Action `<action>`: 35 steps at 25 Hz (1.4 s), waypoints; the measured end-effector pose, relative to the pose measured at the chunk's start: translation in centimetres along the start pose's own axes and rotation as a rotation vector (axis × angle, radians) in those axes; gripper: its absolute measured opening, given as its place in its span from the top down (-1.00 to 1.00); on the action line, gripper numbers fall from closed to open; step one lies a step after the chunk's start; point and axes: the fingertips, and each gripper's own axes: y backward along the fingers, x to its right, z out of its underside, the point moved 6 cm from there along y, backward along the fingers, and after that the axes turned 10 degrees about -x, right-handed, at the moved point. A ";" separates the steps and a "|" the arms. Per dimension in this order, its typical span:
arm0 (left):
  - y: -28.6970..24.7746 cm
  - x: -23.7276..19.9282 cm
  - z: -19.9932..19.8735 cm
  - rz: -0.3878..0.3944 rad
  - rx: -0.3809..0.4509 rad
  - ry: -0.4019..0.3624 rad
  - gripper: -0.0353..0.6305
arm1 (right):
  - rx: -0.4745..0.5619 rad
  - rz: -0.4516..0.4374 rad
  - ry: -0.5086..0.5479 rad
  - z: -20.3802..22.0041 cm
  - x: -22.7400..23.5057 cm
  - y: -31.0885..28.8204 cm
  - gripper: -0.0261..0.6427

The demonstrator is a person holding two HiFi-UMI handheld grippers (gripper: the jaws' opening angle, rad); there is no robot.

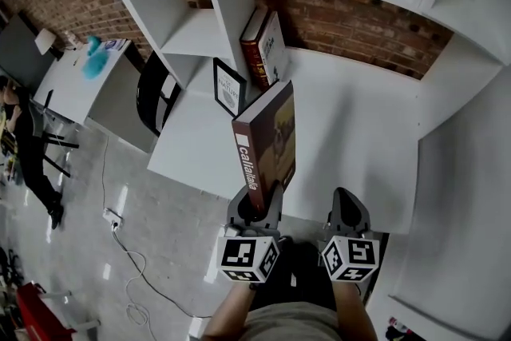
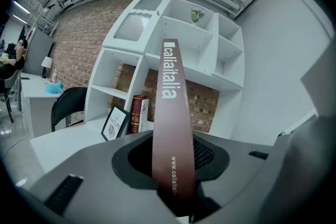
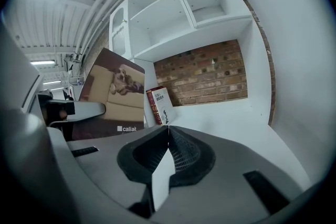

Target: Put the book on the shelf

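Left gripper (image 1: 254, 208) clamped the brown hardcover book (image 1: 267, 141) by its lower end, upright above the front edge of the white shelf board (image 1: 351, 140); right gripper (image 1: 349, 212) was closed, empty; end-grip might let it pivot into the leaning red book (image 1: 254, 48)

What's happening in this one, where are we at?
A person stands at a white shelf unit with a gripper in each hand. The left gripper is clamped on a brown book, held upright at the unit's front edge and not yet set down. The right gripper is shut and empty beside it. Two books and a framed picture lean further back.
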 end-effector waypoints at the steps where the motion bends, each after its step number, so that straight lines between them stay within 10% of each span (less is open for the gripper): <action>1: -0.4 -0.1 -0.1 0.003 -0.003 0.001 0.45 | -0.003 0.006 -0.003 -0.1 0.2 -0.2 0.87; 35: -18.2 0.2 -3.8 -0.096 -0.041 0.012 0.45 | -0.063 -0.096 0.053 -8.0 9.9 -14.1 0.87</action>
